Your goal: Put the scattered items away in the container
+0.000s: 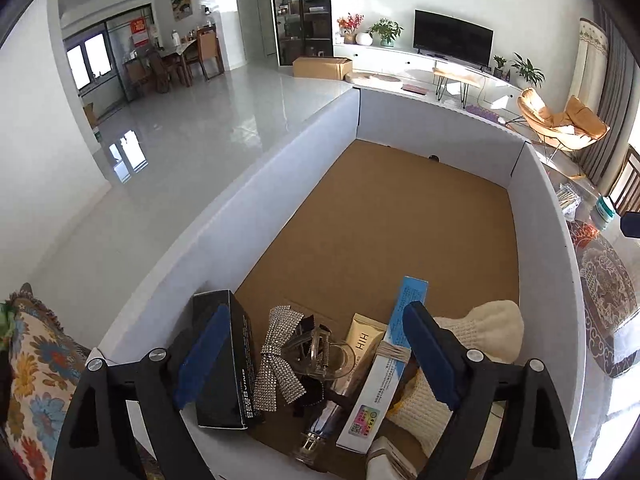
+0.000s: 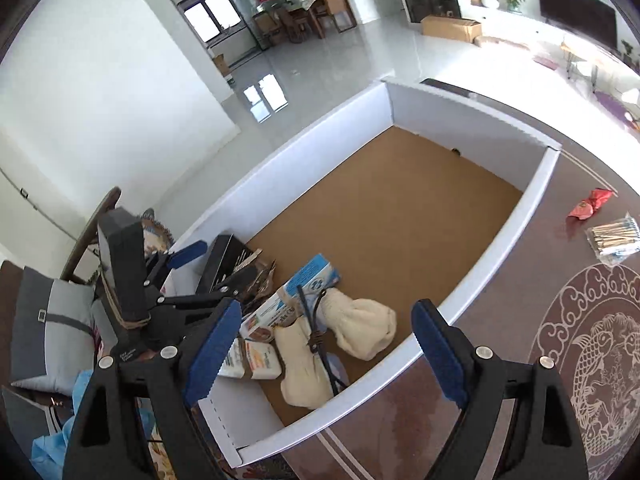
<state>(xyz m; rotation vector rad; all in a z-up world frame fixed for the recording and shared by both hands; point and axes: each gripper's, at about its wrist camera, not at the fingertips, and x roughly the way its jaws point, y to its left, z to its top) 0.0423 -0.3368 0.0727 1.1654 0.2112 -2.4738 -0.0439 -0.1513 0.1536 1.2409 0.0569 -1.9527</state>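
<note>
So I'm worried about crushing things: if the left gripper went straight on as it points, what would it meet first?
Probably the rhinestone bow clip and clear claw clip lying between the open left gripper fingers, though depth is hard to judge.

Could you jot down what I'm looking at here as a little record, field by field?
Place: a living room, table with a patterned top
Container: white cardboard box with a brown floor, far end bare
Already inside: black box, sparkly bow clip, blue and white carton, cream knitted sock
Still outside: pack of cotton swabs, red packet
Left gripper: open over the pile, holding nothing
Right gripper: open over the near corner, holding nothing
</note>
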